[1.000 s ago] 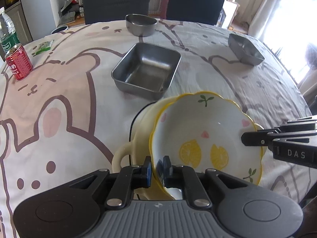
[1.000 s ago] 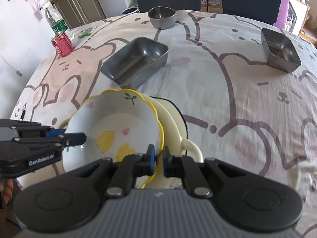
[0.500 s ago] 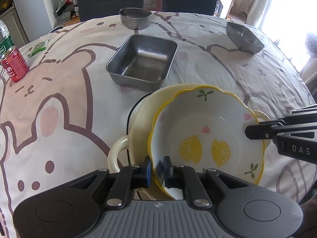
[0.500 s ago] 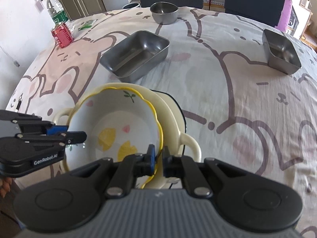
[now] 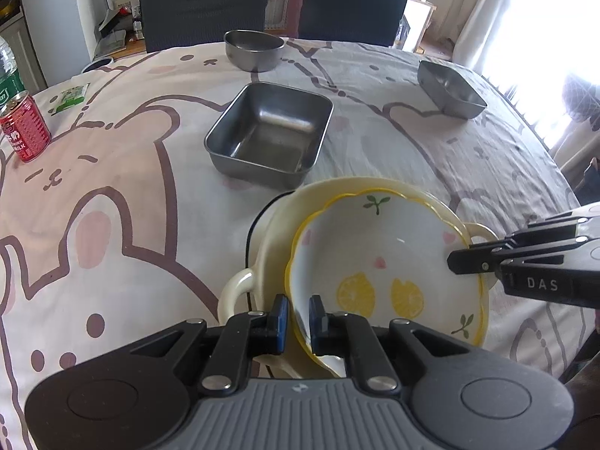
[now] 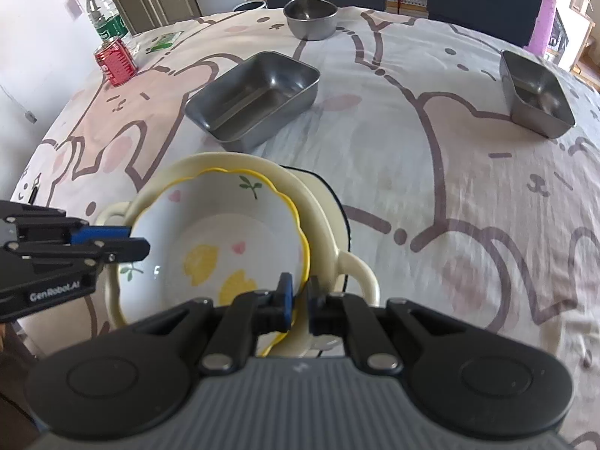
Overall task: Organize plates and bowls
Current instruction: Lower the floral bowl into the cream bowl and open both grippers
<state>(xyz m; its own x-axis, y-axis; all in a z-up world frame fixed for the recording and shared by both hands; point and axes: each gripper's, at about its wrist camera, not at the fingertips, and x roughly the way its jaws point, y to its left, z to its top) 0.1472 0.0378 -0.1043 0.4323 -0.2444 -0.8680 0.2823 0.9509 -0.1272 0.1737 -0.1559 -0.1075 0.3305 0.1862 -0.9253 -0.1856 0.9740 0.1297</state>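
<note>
Steel first: three metal pieces on the table, a round steel bowl [image 5: 254, 49] at the far side, a big rectangular steel tray [image 5: 269, 135] in the middle and a smaller steel tray [image 5: 450, 89] off to the right, all well apart. Then two ceramic pieces, one red can [image 5: 24, 131] and one water bottle [image 6: 105, 18] just behind it, plus two dark chairs [image 5: 204, 5] past the bunny-print tablecloth [image 5: 112, 187].

The lemon bowl [image 5: 378, 262] is white inside with a wavy yellow rim, two lemon slices, small pink hearts and green sprigs. It sits tilted inside the cream two-handled dish [image 5: 277, 225], near the front edge of the table.

Both tongs are pinched nearly closed on that wavy rim, one on each side. The left gripper [image 5: 298, 317] has a blue pad outside the rim and the other finger inside. The right gripper [image 6: 300, 294] does the same on the opposite edge. Both point steeply down at the bowl, and each shows up side-on in the other's camera.
</note>
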